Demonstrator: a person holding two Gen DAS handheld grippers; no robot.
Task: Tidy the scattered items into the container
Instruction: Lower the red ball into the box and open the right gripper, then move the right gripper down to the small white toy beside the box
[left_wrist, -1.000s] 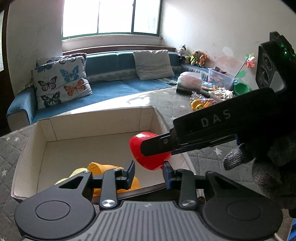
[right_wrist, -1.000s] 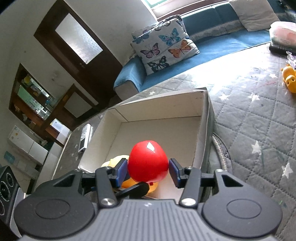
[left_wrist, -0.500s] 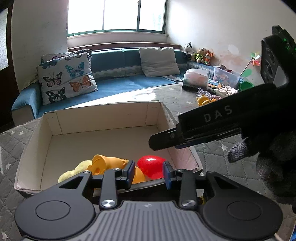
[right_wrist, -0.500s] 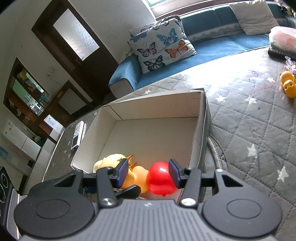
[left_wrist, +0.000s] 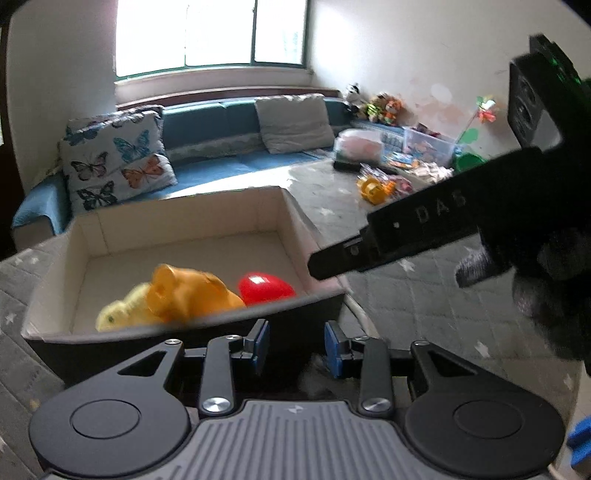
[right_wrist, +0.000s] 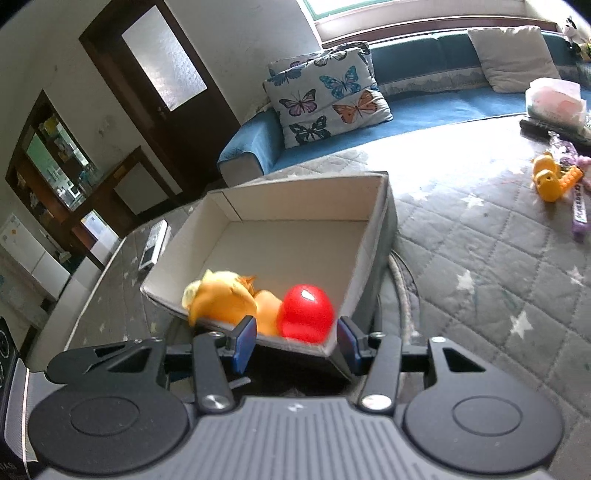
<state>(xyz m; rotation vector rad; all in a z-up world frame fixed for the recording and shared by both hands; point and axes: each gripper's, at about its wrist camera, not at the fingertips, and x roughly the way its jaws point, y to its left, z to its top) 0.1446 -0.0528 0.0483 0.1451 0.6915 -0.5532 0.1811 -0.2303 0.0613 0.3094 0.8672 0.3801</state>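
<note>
Glossy red plastic, round and egg-like, with a bright highlight on top: the red toy (right_wrist: 306, 312) lies on the floor of the open cardboard box (right_wrist: 303, 203), in its near right corner, touching the orange soft toy (right_wrist: 225, 299) at its left. In the left wrist view the same red toy (left_wrist: 265, 288) sits beside the orange soft toy (left_wrist: 188, 291), with a pale yellow plush toy (left_wrist: 122, 314) further left; all three crowd the near wall of the cardboard box (left_wrist: 184, 218). The box stands on a grey quilted star-patterned mat (right_wrist: 480, 258), and a small yellow duck toy (right_wrist: 546, 181) lies well apart at the far right.

A second ago the red toy was held between the right gripper's fingers above the box. Half a second ago it already lay inside, with that gripper's pads spread just above it. Now the right gripper (right_wrist: 297, 345) has drawn back over the near rim, its blue pads wide apart and empty. The left gripper (left_wrist: 296, 347) is also spread and empty, low in front of the box's near wall, further back than before. The right gripper's black body (left_wrist: 424, 229) has pulled away to the right.
</note>
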